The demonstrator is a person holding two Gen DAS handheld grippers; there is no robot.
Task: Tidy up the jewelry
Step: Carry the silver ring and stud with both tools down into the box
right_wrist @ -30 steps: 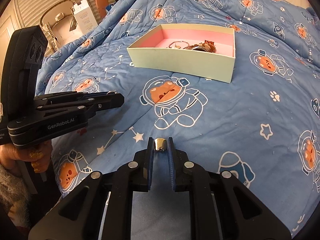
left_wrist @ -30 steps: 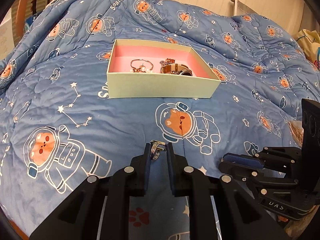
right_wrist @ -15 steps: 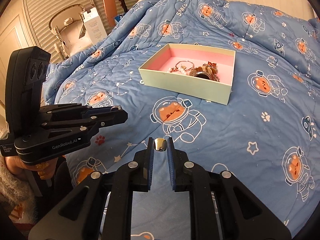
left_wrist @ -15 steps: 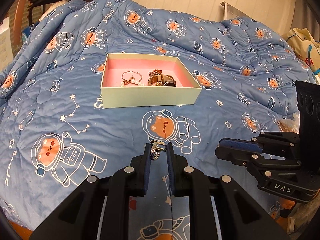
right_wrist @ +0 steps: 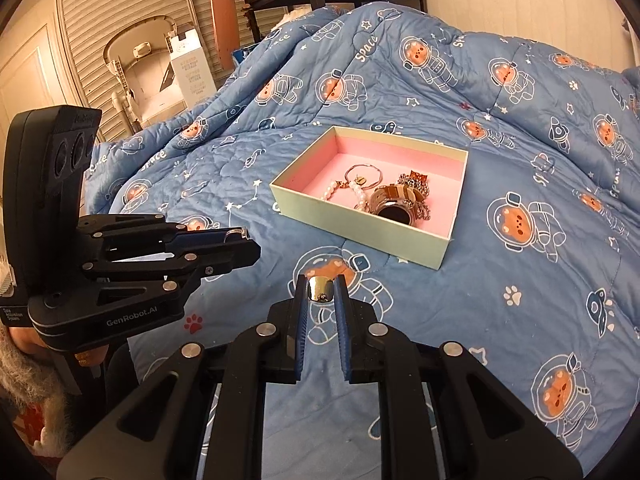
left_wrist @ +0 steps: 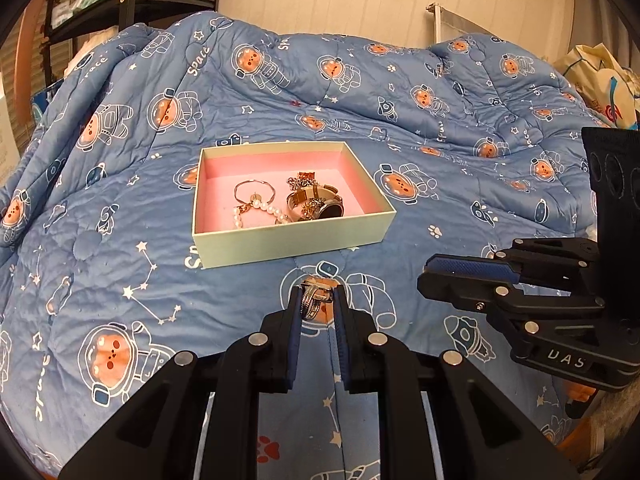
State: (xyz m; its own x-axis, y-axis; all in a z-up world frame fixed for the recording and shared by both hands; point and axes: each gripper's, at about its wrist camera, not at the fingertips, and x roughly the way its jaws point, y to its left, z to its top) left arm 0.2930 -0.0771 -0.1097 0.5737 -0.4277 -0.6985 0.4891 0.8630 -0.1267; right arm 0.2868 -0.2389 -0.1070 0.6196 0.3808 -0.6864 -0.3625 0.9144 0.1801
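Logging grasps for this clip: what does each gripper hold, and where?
Left gripper: silver ring, pinched across its band. Right gripper: gold ring, clamped by its sides.

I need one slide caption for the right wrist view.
Right gripper holds a gold ring above the blue quilt, short of the pink-lined jewelry box.

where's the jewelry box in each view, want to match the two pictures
Left wrist view: the jewelry box sits just above centre on the blanket, beyond the left claw, which grips a ring.
Right wrist view: the box is right of centre, beyond the right claw, which grips a gold ring.
Shared landmark: the watch inside the box, at its near side in both views.
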